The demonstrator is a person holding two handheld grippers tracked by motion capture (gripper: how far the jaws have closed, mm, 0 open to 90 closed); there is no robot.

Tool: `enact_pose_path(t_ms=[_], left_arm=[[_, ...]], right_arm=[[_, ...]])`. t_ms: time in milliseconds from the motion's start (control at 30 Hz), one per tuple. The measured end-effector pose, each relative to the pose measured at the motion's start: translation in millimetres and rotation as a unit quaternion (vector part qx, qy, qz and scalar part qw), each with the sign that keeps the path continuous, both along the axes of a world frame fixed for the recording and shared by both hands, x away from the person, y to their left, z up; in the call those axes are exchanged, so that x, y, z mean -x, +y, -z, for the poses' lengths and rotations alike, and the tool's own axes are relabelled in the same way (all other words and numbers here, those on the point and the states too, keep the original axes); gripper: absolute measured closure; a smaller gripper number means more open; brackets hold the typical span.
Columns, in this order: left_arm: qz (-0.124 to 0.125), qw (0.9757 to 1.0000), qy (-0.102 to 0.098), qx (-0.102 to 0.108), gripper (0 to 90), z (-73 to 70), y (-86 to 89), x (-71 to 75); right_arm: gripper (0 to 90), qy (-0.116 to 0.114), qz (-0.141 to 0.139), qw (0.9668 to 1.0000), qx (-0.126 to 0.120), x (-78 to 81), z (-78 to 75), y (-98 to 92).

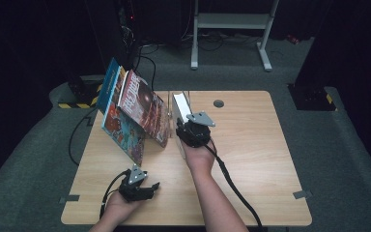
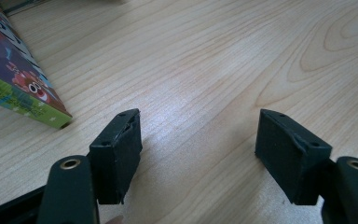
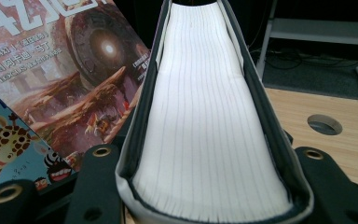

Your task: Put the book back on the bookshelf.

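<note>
Dark floor surrounds the wooden table (image 1: 251, 145) I work on. My right gripper (image 1: 187, 126) has its jaws on both covers of the thick white book (image 3: 205, 121), which stands on edge with its pages facing me; I grip it. Just left of that gripper, a reddish book (image 1: 145, 108) and a blue giraffe book (image 3: 4, 135) lean together. My left gripper (image 2: 198, 154) rests low near me, jaws wide apart over bare wood, holding nothing.
</note>
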State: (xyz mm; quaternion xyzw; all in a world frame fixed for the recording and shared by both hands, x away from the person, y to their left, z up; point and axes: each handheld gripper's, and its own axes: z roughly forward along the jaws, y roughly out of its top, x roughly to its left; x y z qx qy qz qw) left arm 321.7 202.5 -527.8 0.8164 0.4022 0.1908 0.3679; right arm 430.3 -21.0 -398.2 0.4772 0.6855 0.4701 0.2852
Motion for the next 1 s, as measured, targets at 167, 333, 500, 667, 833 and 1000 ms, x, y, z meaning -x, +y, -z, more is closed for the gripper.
enact_pose_path(t_ms=[167, 333, 500, 667, 833, 1000], left_arm=[[0.000, 1.0000, 0.000, 0.000, 31.4, 0.0, 0.0, -0.1], [0.000, 1.0000, 0.001, 0.001, 31.4, 0.1, -0.1, 0.0], [0.000, 1.0000, 0.000, 0.001, 31.4, 0.2, -0.1, 0.0], [0.000, 1.0000, 0.000, 0.002, 31.5, 0.2, -0.1, 0.0], [0.003, 1.0000, 0.001, -0.001, 31.6, -0.1, 0.3, -0.1], [0.002, 1.0000, -0.001, 0.001, 31.7, 0.1, 0.2, -0.1]], right_arm=[[52.5, -0.002, 0.003, 0.9999, 0.010, -0.1, -0.8, 0.5], [53.7, -0.001, 0.008, 0.9999, 0.015, -1.5, -3.0, 3.1], [54.1, -0.018, 0.012, 0.9991, 0.036, -2.7, -6.6, 13.3], [54.1, -0.029, 0.020, 0.9988, 0.033, -8.5, -14.5, 19.7], [54.2, -0.037, 0.028, 0.9979, 0.044, -18.9, -19.7, 26.3], [54.1, -0.038, 0.037, 0.9976, 0.045, -31.8, -17.3, 33.5]])
